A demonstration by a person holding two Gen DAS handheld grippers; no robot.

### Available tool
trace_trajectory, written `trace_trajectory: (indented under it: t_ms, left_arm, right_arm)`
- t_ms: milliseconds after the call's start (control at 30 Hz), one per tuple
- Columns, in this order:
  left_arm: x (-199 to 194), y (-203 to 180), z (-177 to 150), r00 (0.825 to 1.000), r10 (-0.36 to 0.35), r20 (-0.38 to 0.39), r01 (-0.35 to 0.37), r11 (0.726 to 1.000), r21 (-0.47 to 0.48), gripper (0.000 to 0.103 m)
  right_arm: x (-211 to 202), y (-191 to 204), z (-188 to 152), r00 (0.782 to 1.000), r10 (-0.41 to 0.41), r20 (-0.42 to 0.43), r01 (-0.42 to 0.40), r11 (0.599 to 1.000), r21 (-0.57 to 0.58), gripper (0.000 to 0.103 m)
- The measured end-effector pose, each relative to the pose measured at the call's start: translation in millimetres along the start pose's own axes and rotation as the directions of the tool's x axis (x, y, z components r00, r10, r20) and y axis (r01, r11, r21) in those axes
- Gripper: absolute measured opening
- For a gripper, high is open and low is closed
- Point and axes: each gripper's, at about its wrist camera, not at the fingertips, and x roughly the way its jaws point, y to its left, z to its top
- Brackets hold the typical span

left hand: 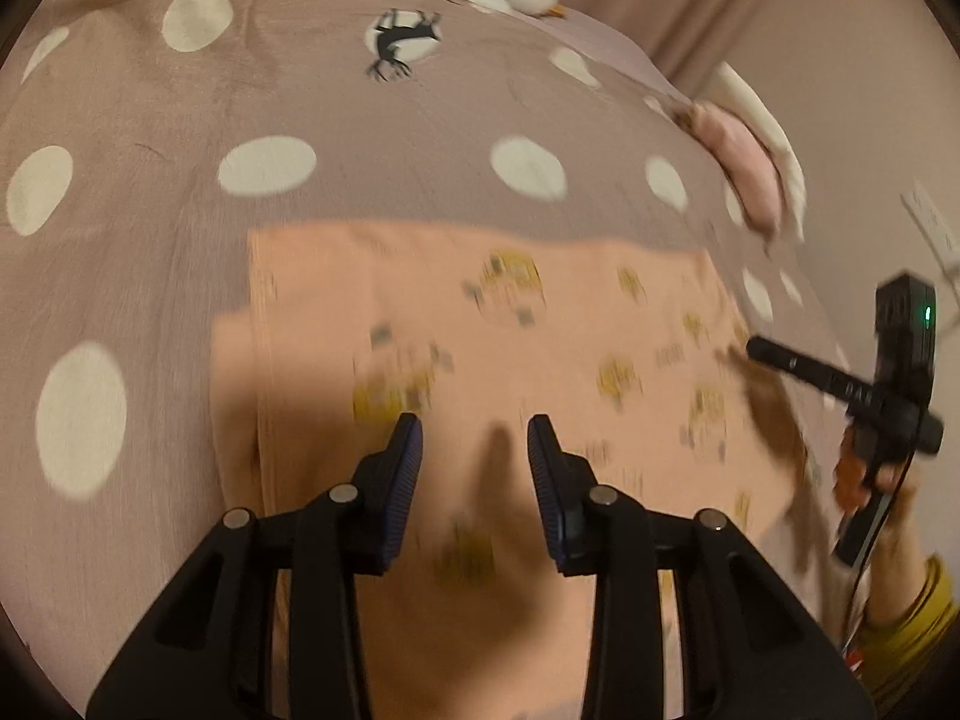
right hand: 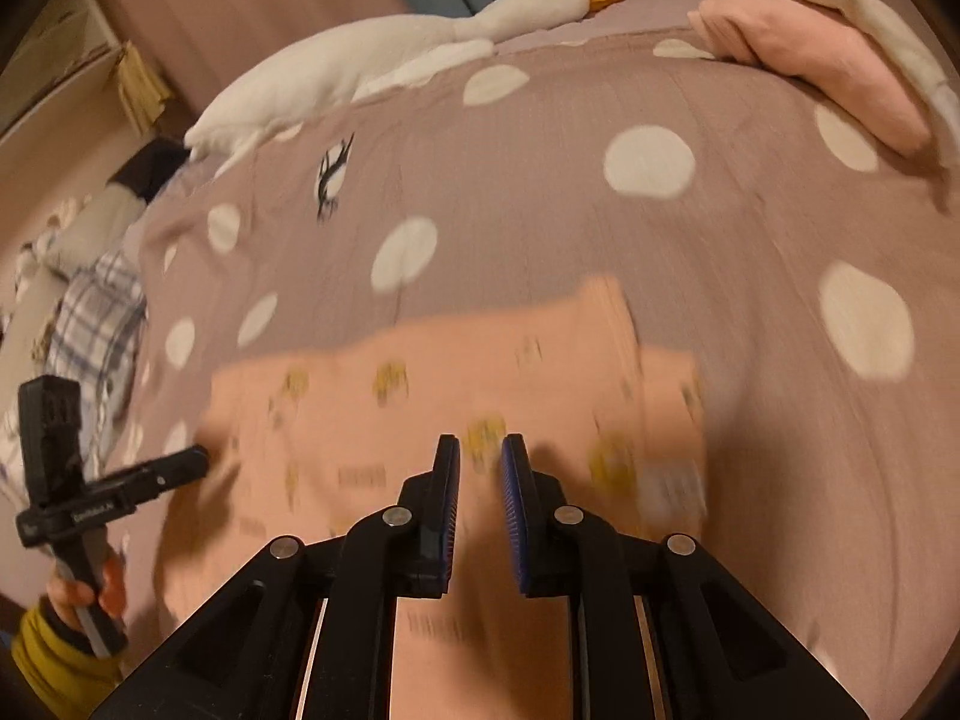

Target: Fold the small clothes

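Matt peach cloth garment (left hand: 480,324) on soft, matt dotted bedspread (left hand: 180,180).

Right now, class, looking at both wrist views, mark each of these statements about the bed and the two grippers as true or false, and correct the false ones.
1. The peach garment lies on a spotted bedspread. True.
2. The left gripper is clamped shut on the garment. False: its jaws stand apart, with nothing between them.
3. A white goose plush lies at the far side of the bed. True.
4. The right gripper holds the goose. False: it is open above the garment, gripping nothing.
5. The folded pink cloth is tucked under a white fabric. True.
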Motion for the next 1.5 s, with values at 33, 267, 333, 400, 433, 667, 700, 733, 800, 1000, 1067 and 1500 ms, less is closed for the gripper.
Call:
trace_trajectory:
  t_ms: [33, 267, 333, 400, 433, 667, 700, 733, 800, 1000, 1067, 1500]
  left_arm:
    - [1.7, -1.9, -4.5, 1.000, 0.010, -0.003, -0.010, 1.000, 0.014, 0.035]
    - [-17.7, -0.5, -66.4, 1.000, -0.007, 0.007, 0.007, 1.000, 0.020, 0.035]
    - [-23.0, 3.9, -79.4, 1.000, -0.024, -0.015, 0.024, 1.000, -0.007, 0.036]
    - [-30.3, 6.1, -87.3, 1.000, -0.019, -0.006, 0.019, 1.000, -0.018, 0.036]
    - [-36.1, 8.0, -89.7, 1.000, -0.025, -0.003, 0.025, 0.999, -0.031, 0.036]
    - [-67.5, 31.7, -89.6, 0.996, -0.019, 0.089, 0.034, 0.987, -0.159, 0.067]
    - [-65.2, 38.9, -86.0, 0.995, -0.039, 0.090, 0.056, 0.979, -0.194, 0.067]
    - [-64.1, 43.6, -83.9, 0.994, -0.056, 0.091, 0.075, 0.974, -0.215, 0.067]
    - [-53.6, 56.0, -74.3, 0.991, -0.100, 0.092, 0.122, 0.953, -0.276, 0.067]
    - [-19.3, 74.5, -51.5, 0.954, -0.280, 0.103, 0.297, 0.860, -0.416, 0.065]
    - [-14.6, 75.9, -43.2, 0.944, -0.307, 0.120, 0.328, 0.838, -0.435, 0.065]
    - [2.8, 64.3, -21.4, 0.970, -0.241, 0.037, 0.235, 0.883, -0.407, 0.016]
  right_arm:
    - [-7.0, 2.1, -11.7, 1.000, -0.024, -0.001, 0.024, 0.999, -0.030, 0.017]
    - [-11.7, 1.2, -58.0, 0.993, -0.102, -0.065, 0.096, 0.991, -0.095, 0.017]
    - [-16.0, -5.1, -68.0, 0.993, -0.093, -0.072, 0.088, 0.994, -0.072, 0.016]
    - [-20.3, -9.2, -72.0, 0.993, -0.090, -0.074, 0.086, 0.994, -0.060, 0.016]
    - [-22.5, -11.0, -71.6, 0.993, -0.088, -0.077, 0.083, 0.995, -0.058, 0.016]
    - [-52.1, -1.7, -64.7, 0.999, -0.025, -0.025, 0.025, 1.000, -0.014, 0.031]
    - [-53.3, -0.5, -63.6, 1.000, -0.012, -0.019, 0.012, 1.000, -0.010, 0.031]
    - [-51.7, 2.7, -59.4, 1.000, 0.014, -0.014, -0.014, 1.000, -0.005, 0.031]
    - [-48.9, 5.7, -58.1, 0.999, 0.048, -0.012, -0.048, 0.999, -0.002, 0.031]
    - [-10.3, 38.5, -33.6, 0.989, 0.149, -0.017, -0.149, 0.989, -0.003, 0.031]
    - [1.4, 46.8, -25.4, 0.986, 0.167, -0.016, -0.167, 0.986, -0.002, 0.031]
    - [111.3, 108.1, 33.2, 0.996, -0.002, -0.093, -0.010, 0.991, -0.132, 0.014]
